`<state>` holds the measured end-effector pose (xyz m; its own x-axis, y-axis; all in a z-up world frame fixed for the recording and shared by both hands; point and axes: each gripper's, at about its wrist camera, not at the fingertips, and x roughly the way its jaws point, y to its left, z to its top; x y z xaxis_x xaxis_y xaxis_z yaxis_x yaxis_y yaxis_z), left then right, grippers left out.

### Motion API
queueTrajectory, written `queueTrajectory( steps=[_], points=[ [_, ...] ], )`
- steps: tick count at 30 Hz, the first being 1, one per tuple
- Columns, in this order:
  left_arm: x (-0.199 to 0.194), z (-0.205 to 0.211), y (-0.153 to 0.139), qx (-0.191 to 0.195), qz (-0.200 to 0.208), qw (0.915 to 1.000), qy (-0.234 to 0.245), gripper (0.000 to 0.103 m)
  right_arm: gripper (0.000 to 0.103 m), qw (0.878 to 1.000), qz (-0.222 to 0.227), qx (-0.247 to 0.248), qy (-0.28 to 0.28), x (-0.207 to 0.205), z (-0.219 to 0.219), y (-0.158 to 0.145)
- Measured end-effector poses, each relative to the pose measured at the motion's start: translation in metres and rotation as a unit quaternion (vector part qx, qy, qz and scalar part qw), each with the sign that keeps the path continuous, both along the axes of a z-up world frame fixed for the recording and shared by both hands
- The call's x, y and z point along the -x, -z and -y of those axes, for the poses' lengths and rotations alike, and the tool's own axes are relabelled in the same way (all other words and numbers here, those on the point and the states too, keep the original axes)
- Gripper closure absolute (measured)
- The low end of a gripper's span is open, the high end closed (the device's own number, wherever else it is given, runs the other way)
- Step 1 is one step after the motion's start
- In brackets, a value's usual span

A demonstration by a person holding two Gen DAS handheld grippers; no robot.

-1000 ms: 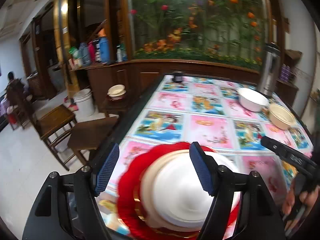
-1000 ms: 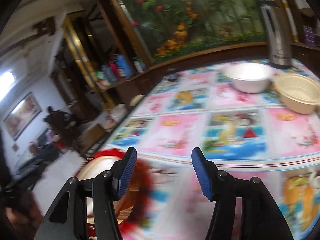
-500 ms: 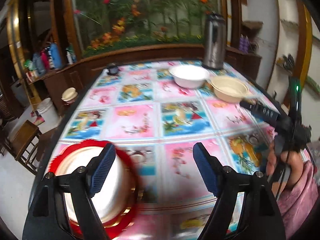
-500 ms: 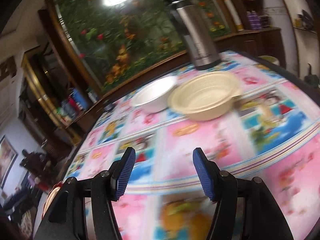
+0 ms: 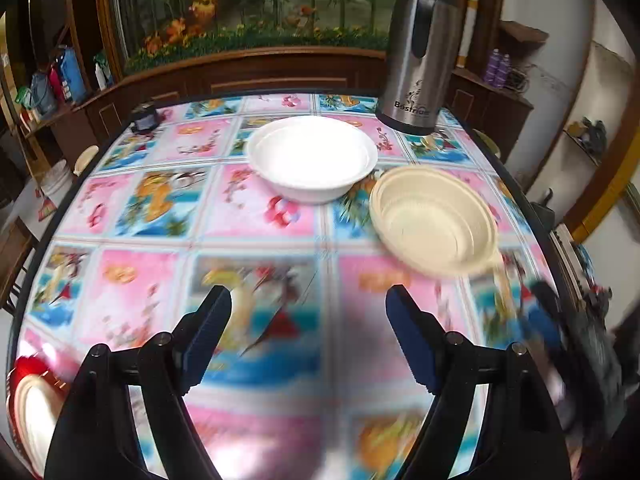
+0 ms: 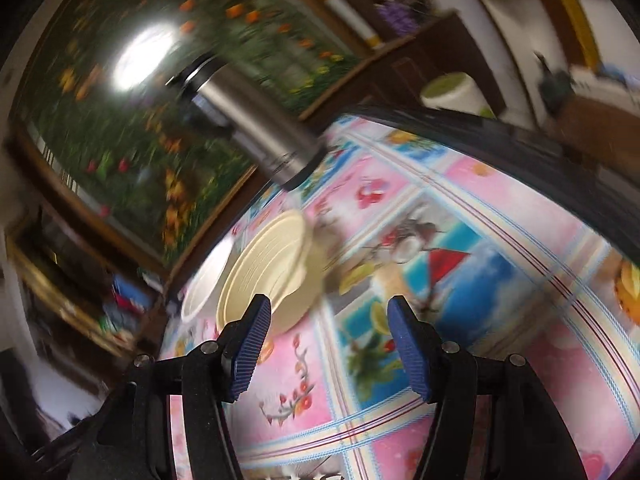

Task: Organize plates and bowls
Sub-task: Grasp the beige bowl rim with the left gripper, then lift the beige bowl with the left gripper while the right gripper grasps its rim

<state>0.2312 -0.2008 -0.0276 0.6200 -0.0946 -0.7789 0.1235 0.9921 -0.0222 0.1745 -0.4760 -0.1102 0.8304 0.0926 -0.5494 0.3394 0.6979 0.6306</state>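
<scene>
A white bowl and a cream bowl sit side by side on the far half of the picture tablecloth. My left gripper is open and empty over the table's middle, short of both bowls. A red plate with a white plate on it lies at the near left corner. In the right wrist view my right gripper is open and empty, tilted, close to the cream bowl, whose rim is just beyond the left fingertip. The white bowl lies behind it. The right gripper also shows, blurred, in the left wrist view.
A tall steel thermos stands at the back right of the table, just behind the bowls; it also shows in the right wrist view. A small dark object sits at the back left corner. Wooden cabinets line the wall behind.
My left gripper has swung right and forward, away from the stacked plates, toward the two bowls. My right gripper has moved in close to the cream bowl and rolled sideways.
</scene>
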Motion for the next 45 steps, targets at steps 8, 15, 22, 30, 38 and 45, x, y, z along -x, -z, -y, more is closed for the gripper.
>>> queueTrajectory(
  steps=[8,15,22,30,38,45],
  points=[
    [-0.063,0.035,0.021,-0.003,-0.056,0.9984,-0.007,0.023,0.039,1.000,0.005,-0.018,-0.015,-0.003,-0.003,0.001],
    [-0.088,0.047,0.034,0.009,-0.090,0.9958,-0.006,0.023,0.039,0.999,0.003,-0.037,-0.020,-0.005,-0.004,0.004],
    [-0.091,0.054,0.051,0.007,-0.137,0.9903,0.024,0.083,0.039,1.000,0.004,-0.021,-0.017,-0.005,-0.007,0.002],
    [-0.047,0.038,0.041,0.010,-0.137,0.9885,0.063,0.094,0.039,0.998,0.018,-0.051,-0.032,-0.006,-0.002,0.005],
    [0.028,0.000,0.040,0.013,-0.140,0.9873,0.074,0.094,0.039,0.996,0.017,-0.068,-0.056,-0.008,-0.004,0.006],
    [0.092,-0.043,0.045,0.036,-0.152,0.9845,0.079,0.094,0.039,0.995,0.016,-0.039,-0.087,-0.001,-0.021,-0.002]
  ],
)
